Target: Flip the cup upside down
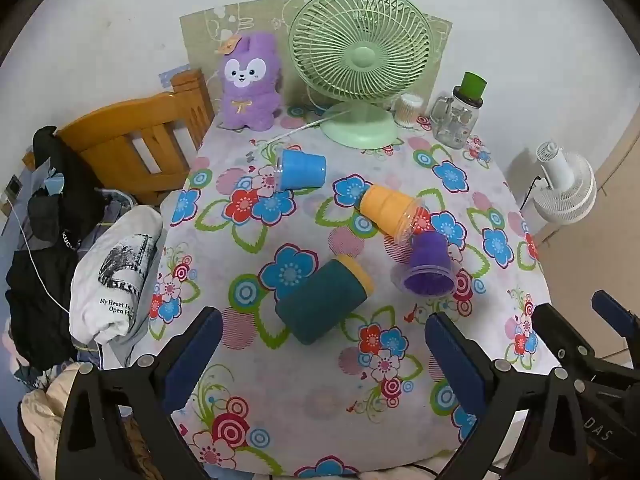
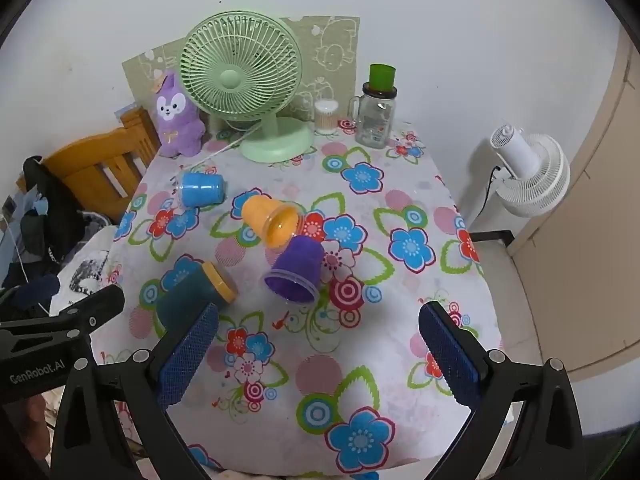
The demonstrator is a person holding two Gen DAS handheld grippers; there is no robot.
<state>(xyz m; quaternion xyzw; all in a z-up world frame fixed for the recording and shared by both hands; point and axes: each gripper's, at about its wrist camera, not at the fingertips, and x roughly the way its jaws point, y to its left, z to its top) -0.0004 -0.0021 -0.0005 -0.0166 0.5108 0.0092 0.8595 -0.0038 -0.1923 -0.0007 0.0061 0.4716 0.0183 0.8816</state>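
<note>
Several cups lie on their sides on the flowered tablecloth (image 1: pixel 304 384): a blue cup (image 1: pixel 302 169) at the back, an orange cup (image 1: pixel 394 208), a purple cup (image 1: pixel 430 266) with its mouth toward me, and a dark teal cup with a yellow rim (image 1: pixel 326 304) nearest. They also show in the right wrist view: blue cup (image 2: pixel 200 189), orange cup (image 2: pixel 272 220), purple cup (image 2: pixel 296 274), teal cup (image 2: pixel 192 300). My left gripper (image 1: pixel 324 360) is open, just short of the teal cup. My right gripper (image 2: pixel 318 356) is open and empty above the table's front.
A green desk fan (image 1: pixel 360 64), a purple plush toy (image 1: pixel 248 80), a glass jar with a green lid (image 1: pixel 458 114) and a cotton-swab tub (image 1: pixel 408 110) stand at the back. A wooden chair (image 1: pixel 132 136) with clothes stands left. A white floor fan (image 1: pixel 564 184) stands right.
</note>
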